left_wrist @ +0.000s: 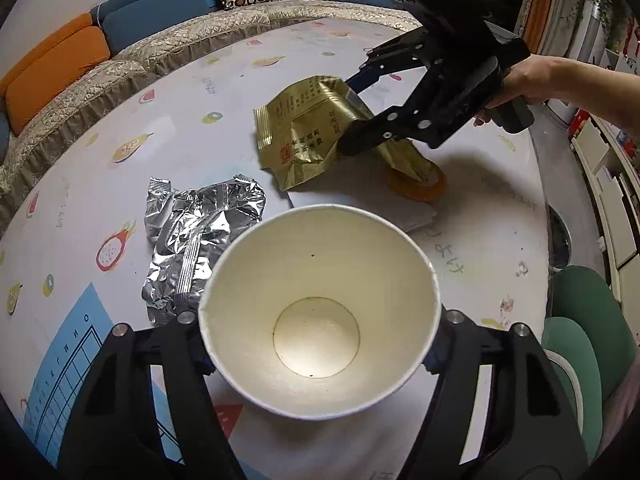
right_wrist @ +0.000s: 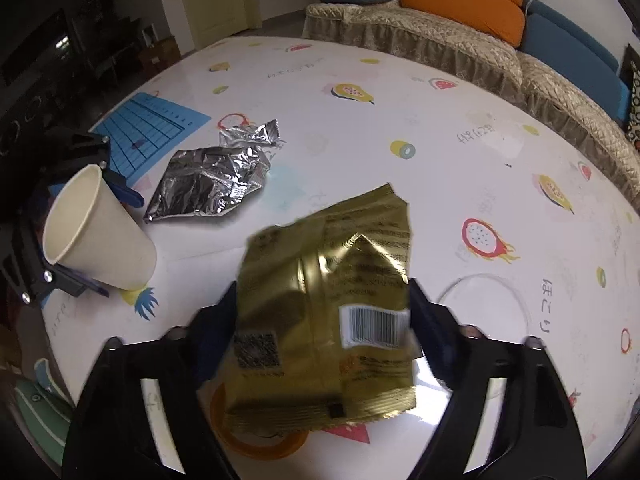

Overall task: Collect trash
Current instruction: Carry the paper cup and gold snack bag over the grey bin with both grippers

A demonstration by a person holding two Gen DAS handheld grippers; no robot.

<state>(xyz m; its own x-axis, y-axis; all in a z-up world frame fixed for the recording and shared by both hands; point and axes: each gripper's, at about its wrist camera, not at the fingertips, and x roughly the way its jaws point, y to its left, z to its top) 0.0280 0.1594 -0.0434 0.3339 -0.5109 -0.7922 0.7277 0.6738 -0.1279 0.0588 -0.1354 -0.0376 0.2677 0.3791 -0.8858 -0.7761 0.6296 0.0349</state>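
My left gripper (left_wrist: pixel 320 364) is shut on an empty white paper cup (left_wrist: pixel 320 312), held tilted above the table with its mouth facing the camera; the cup also shows in the right wrist view (right_wrist: pixel 100 228). My right gripper (right_wrist: pixel 320 312) is shut on a gold foil snack wrapper (right_wrist: pixel 328 304) and holds it above the table. In the left wrist view the right gripper (left_wrist: pixel 352 120) holds the gold wrapper (left_wrist: pixel 308 132) beyond the cup. A crumpled silver foil wrapper (left_wrist: pixel 192 240) lies on the table to the cup's left, also in the right wrist view (right_wrist: pixel 208 180).
An orange ring-shaped roll (left_wrist: pixel 420 186) lies on the table under the gold wrapper, also in the right wrist view (right_wrist: pixel 256 440). A white napkin (left_wrist: pixel 360 200) lies beside it. The fruit-patterned table (right_wrist: pixel 400 120) is ringed by a sofa (left_wrist: pixel 100 92). A green chair (left_wrist: pixel 584 320) stands at right.
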